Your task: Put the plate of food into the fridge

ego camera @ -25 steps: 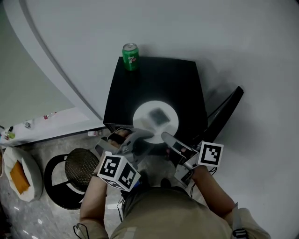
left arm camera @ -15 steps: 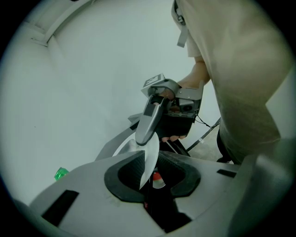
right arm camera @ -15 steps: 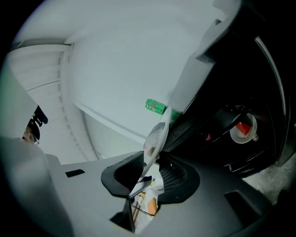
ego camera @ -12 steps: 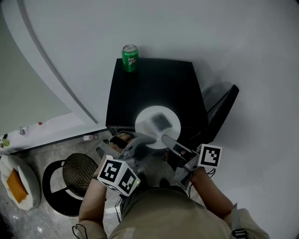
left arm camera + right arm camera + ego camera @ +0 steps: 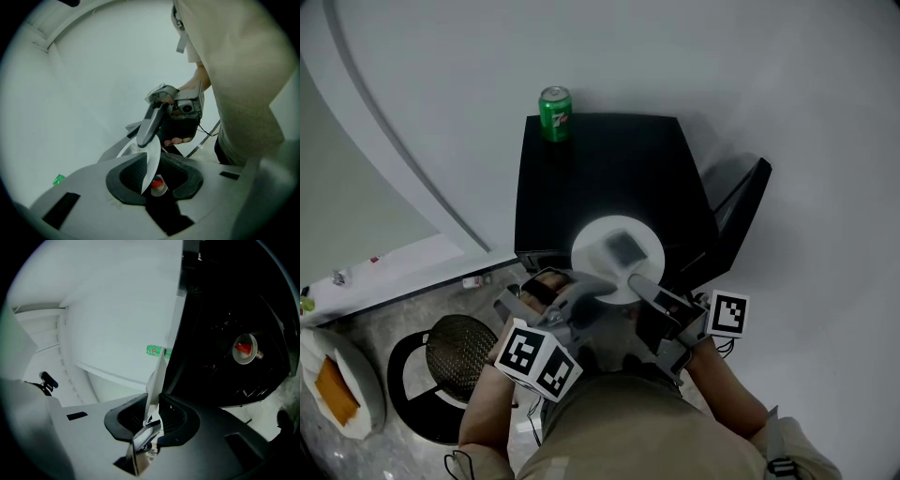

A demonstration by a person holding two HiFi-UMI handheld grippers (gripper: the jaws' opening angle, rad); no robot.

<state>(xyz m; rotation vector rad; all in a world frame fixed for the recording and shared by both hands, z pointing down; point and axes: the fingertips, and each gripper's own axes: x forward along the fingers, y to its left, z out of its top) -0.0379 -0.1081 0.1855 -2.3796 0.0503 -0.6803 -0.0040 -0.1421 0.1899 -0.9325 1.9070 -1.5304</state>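
On the black fridge (image 5: 609, 169) stands a green 7UP can (image 5: 554, 113).

Green can (image 5: 555, 113), round black stool (image 5: 456, 354)

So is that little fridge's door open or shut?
Open: the door stands swung out at the right side of the fridge.

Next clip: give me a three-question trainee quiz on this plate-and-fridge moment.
1. True or false: the green can stands on top of the fridge.
2. Which tongs grip the plate? A left only; B right only; C both.
3. Is the fridge door open or shut?
Key: 1 true. 2 C: left tongs and right tongs both pinch its rim; the right jaws have just been closing on it. 3 open.
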